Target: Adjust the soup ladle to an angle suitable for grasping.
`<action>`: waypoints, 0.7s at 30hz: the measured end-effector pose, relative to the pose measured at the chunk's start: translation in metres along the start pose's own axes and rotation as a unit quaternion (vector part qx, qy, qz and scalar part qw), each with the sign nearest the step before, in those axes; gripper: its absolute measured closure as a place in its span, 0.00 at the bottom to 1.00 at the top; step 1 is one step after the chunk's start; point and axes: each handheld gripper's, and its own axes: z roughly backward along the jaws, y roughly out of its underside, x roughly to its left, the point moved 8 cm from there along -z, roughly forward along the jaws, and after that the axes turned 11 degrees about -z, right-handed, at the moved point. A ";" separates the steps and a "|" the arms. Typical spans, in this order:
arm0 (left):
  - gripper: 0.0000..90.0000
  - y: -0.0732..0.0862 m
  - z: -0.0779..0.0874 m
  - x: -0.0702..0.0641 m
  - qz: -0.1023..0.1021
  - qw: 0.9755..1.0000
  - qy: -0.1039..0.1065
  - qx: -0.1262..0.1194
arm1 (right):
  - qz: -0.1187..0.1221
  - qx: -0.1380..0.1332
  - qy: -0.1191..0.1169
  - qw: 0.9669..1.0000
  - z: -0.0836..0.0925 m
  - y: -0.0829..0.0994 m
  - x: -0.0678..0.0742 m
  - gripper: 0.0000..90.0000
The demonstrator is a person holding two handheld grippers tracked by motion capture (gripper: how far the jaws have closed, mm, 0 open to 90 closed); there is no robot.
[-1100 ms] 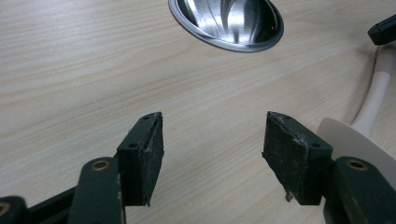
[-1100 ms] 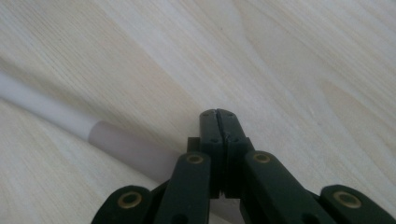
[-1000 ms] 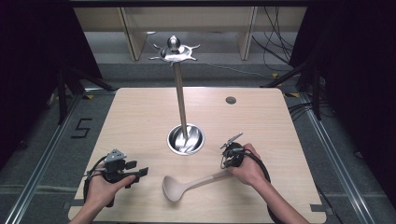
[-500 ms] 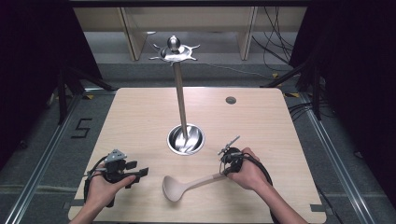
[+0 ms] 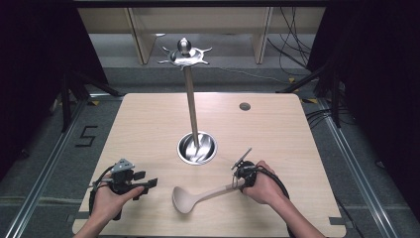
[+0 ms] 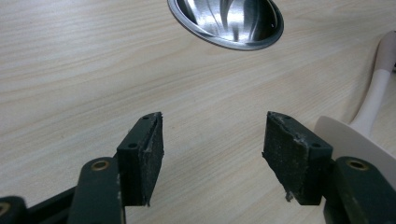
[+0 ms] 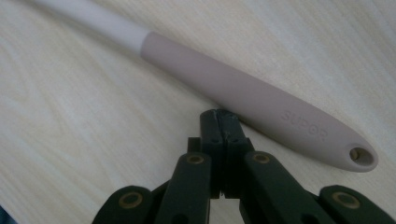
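Beige ladle (image 5: 190,198) with mauve handle, pale woodgrain table (image 5: 277,134)

You have one ladle (image 5: 198,197) at six o'clock on the one table (image 5: 277,134), and one steel stand (image 5: 194,119) at the centre, its single round base carrying one pole. You hold two grippers: one at seven o'clock (image 5: 148,184), one at five (image 5: 241,184).
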 end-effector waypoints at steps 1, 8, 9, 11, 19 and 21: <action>0.41 -0.001 0.000 -0.001 0.005 1.000 0.002 -0.005 | -0.006 -0.001 -0.003 1.000 -0.001 -0.001 0.000 1.00; 0.41 -0.001 0.000 -0.001 0.004 1.000 0.002 -0.005 | -0.016 -0.015 0.004 1.000 -0.005 -0.015 -0.005 1.00; 0.41 -0.001 0.000 -0.001 0.004 1.000 0.002 -0.005 | -0.024 -0.020 0.005 0.999 -0.006 -0.020 -0.006 1.00; 0.41 -0.001 0.000 -0.001 0.008 1.000 0.004 -0.005 | -0.030 -0.023 0.011 0.999 -0.007 -0.025 -0.007 1.00; 0.41 -0.001 0.000 -0.001 0.004 1.000 0.003 -0.005 | -0.046 -0.044 0.009 0.998 -0.011 -0.045 -0.011 1.00; 0.41 -0.001 0.000 -0.001 0.008 1.000 0.005 -0.006 | -0.051 -0.053 0.011 0.997 -0.012 -0.054 -0.013 1.00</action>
